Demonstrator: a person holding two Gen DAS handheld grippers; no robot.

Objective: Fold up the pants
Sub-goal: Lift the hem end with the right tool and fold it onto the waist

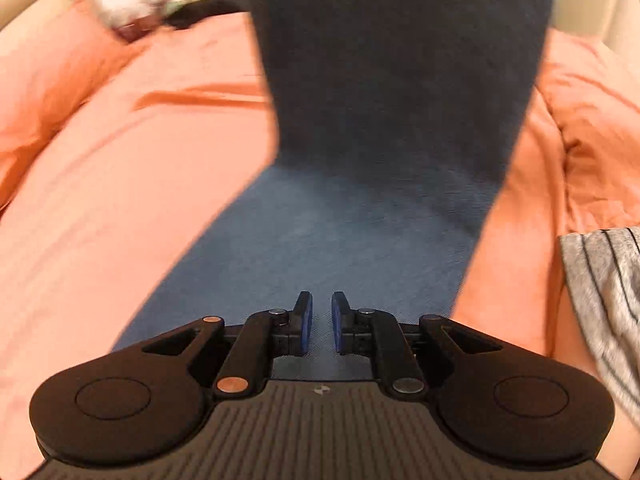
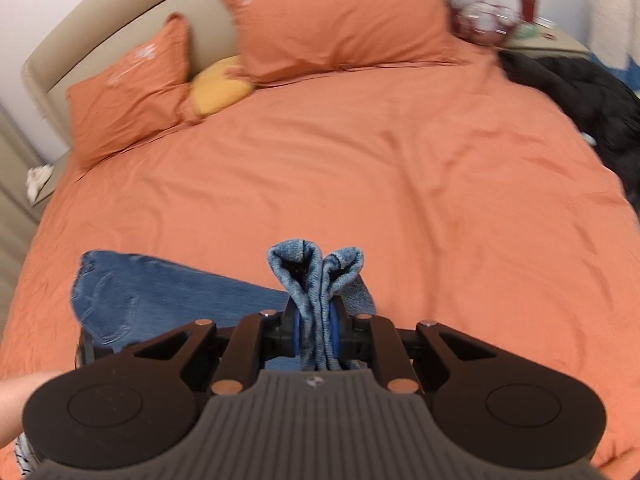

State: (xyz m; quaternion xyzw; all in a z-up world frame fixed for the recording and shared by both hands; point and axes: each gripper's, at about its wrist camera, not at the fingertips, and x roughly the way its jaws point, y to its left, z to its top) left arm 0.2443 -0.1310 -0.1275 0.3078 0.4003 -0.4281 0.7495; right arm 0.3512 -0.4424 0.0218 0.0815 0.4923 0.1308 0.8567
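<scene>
Blue denim pants lie on an orange bed. In the left wrist view the fabric runs away from my left gripper and rises steeply into the air ahead. The left gripper hovers over the flat denim with a small gap between its blue pads and holds nothing. My right gripper is shut on the bunched leg hems, which stick up between its pads. The waist end with a back pocket lies on the bed to the left of it.
Orange duvet covers the bed. Two orange pillows and a yellow cushion lean on the beige headboard. A dark garment lies at the right edge. A grey striped cloth lies right of the pants.
</scene>
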